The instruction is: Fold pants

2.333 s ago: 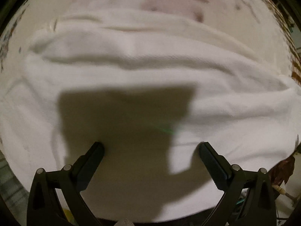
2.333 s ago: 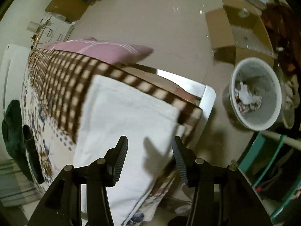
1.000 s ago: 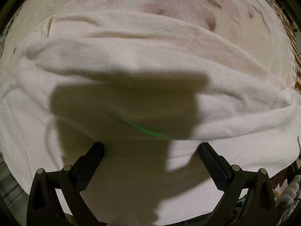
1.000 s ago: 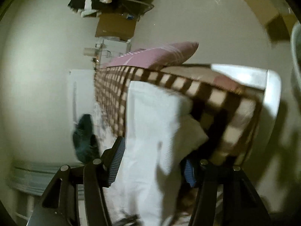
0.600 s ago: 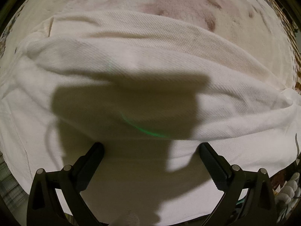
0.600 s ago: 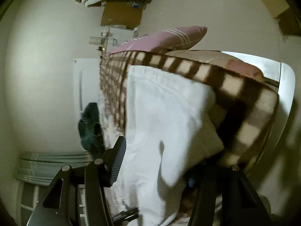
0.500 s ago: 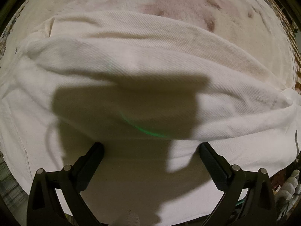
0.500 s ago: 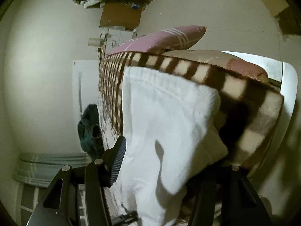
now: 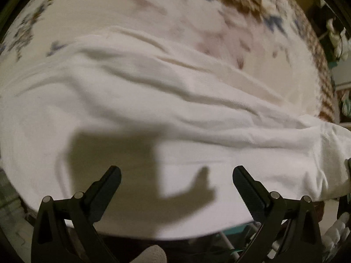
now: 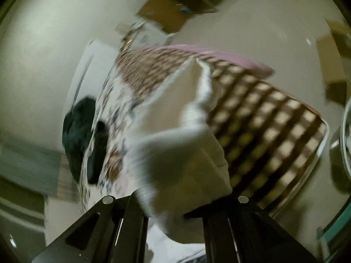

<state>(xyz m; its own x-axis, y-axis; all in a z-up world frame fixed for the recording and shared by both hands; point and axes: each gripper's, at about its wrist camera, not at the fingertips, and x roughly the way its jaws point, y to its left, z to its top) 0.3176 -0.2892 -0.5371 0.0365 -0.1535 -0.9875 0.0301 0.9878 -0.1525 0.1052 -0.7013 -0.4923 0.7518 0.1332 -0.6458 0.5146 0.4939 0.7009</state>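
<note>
Pants (image 9: 175,118): white cloth is spread across the bed (image 9: 166,22), ahead of and below the left jaws; one end is bunched between the right jaws.
Left gripper (image 9: 176,175): the jaws are spread wide above the cloth, with nothing pinched between them.
Right gripper (image 10: 175,206): the jaws are clenched on the pants' end, which is raised off the checked blanket (image 10: 263,135); the pads themselves are hidden by the fabric and blur, so the depth of the bite can only be guessed.
Step judged: the gripped end is probably being carried over for a fold.
Risk, slip: a shallow bite on bunched fabric could be pulled free as the cloth's weight is taken up.
Risk, skew: with only one end held, the far edge could be dragged crooked.
Risk, snag: the blanket beneath could be caught along with the cloth.
</note>
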